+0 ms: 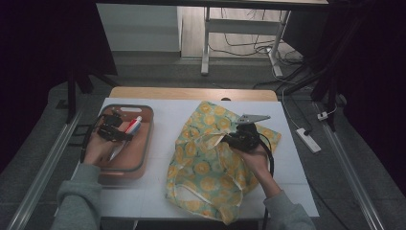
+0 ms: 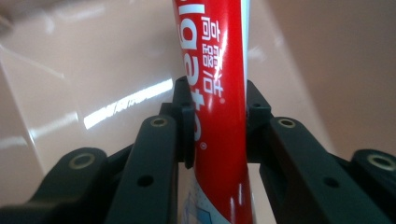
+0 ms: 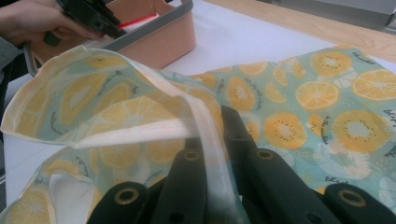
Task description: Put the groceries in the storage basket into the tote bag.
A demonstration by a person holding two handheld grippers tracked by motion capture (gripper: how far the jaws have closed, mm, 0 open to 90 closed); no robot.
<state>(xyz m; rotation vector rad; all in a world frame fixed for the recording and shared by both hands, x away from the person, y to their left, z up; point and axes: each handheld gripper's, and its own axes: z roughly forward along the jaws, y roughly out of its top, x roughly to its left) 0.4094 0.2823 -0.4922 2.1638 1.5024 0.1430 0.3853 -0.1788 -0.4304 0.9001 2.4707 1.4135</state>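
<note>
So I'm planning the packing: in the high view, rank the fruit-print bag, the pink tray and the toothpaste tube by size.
1. Fruit-print bag, spread widest across the table.
2. Pink tray, clearly smaller than the bag.
3. Toothpaste tube, a small item lying inside the tray.

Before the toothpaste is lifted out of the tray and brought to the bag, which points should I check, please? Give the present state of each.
1. Left gripper closed on the toothpaste tube: ok, pads press both sides.
2. Tube centred between the pads: ok.
3. Right gripper holding the bag's rim: ok, rim pinched.
4. Fruit-print bag mouth held open: ok, the rim is lifted.
5. Path from the tray to the bag free: ok.
6. Other item in the tray caught under the tube: cannot tell.
</note>
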